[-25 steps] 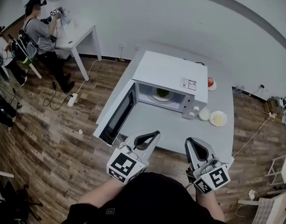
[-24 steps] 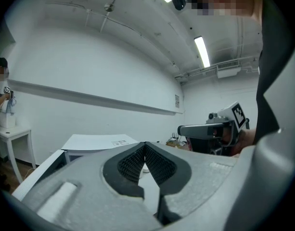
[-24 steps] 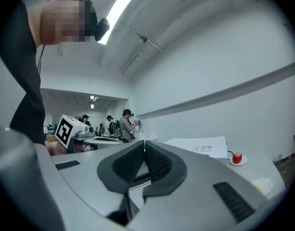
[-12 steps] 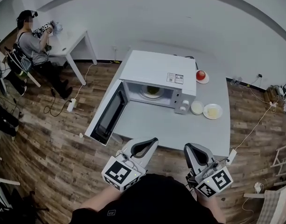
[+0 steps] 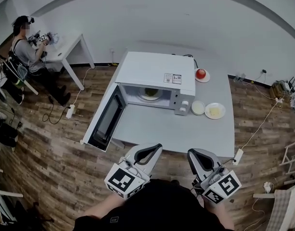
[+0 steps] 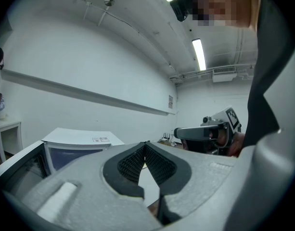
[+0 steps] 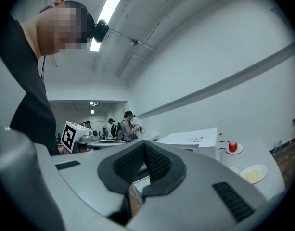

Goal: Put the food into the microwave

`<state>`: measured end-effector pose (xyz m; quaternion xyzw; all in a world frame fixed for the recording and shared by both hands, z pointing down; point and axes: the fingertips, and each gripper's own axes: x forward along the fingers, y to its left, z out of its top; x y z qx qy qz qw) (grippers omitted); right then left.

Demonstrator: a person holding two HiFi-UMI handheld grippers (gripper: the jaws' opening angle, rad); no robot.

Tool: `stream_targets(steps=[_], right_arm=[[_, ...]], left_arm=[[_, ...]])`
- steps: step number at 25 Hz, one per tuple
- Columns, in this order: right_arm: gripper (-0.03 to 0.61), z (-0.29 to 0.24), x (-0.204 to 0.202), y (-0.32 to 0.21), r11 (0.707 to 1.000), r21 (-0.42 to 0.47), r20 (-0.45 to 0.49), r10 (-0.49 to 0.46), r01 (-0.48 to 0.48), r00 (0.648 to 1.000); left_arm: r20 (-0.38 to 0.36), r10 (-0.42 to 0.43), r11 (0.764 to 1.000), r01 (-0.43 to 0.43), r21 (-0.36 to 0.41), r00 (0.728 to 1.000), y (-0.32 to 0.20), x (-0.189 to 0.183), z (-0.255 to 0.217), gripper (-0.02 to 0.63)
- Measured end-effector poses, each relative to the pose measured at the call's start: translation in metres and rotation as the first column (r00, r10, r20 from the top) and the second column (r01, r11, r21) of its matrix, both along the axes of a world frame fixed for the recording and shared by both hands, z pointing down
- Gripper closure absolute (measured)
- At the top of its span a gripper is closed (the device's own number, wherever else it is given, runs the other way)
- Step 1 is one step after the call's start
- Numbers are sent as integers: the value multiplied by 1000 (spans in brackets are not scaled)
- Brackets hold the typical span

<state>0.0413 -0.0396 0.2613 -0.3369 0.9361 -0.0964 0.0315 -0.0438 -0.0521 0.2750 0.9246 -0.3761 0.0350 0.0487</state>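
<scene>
While left claw (image 5: pixel 160 146) and right claw (image 5: pixel 189 152) sit pressed together, empty, microwave (image 5: pixel 154 71) faces person, door (image 5: pixel 105 121) swung left.

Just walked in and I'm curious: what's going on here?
A person holds a gripper in each hand, back from the table. The left gripper and right gripper are empty, jaws shut. The microwave door is open, with a dish of something green inside. A red fruit, a bowl and a plate of yellow food sit beside it.
</scene>
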Motion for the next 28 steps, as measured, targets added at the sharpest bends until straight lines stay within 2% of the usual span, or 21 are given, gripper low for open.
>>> stream_targets(steps=[3,18,28], right_arm=[[566,-1,1,-3,1000,10,-24,7,-6,1000],[566,14,-9,-12,999,-42,0,5,-5,1000],[566,15,-10,-14,999,-30,-31,10,-11,999]], left_arm=[[3,1,1000,-1,9,1000,-3,-2,-2,606],[11,-9,1000,9,27,1000,-11,-15,-3,606],[18,-7,999,6,34,1000,-13,-17,-4,606]])
